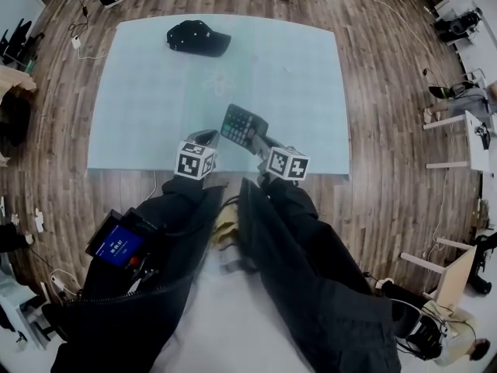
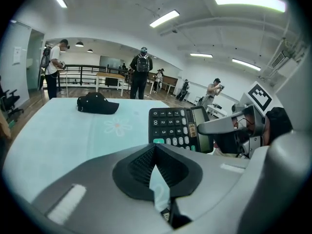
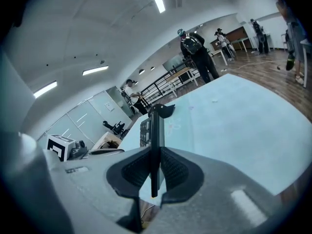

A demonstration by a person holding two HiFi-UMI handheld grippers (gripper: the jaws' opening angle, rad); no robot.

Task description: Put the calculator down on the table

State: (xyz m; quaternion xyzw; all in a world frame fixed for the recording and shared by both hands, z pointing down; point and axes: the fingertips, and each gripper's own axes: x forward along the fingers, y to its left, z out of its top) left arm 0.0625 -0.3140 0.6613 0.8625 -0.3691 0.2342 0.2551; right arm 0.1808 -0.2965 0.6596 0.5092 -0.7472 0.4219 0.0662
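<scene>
1. Nearest the head camera, two black sleeves (image 1: 311,263) of matte, creased fabric reach forward. A small device with a lit blue screen (image 1: 116,245) sits by the person's left side.
2. Each gripper carries a white cube with black square markers. The left gripper (image 1: 206,137) has its ridged dark pads pressed together at the tips, and nothing is between them.
3. The right gripper (image 1: 258,140) is clamped on the calculator (image 1: 244,124). In the right gripper view the calculator (image 3: 156,130) shows edge-on as a thin dark slab between the textured pads (image 3: 170,167).
4. The calculator is a flat black rectangle with rows of rounded keys, one green key and a grey display. It is held over the near part of the table, tilted; whether it touches the cloth I cannot tell.
5. The table (image 1: 147,99) is a broad rectangle covered by a smooth, pale blue cloth with a faint flower print (image 1: 221,81) near its middle.
6. At the table's far side lies a soft black cap (image 1: 198,38), well apart from the calculator.
7. Around the table runs a floor (image 1: 388,92) of brown wood planks, with cables and chair legs at its edges.
8. In the left gripper view, people (image 2: 142,72) stand beyond the table by a dark railing, under a white ceiling with long strip lights (image 2: 165,18).
</scene>
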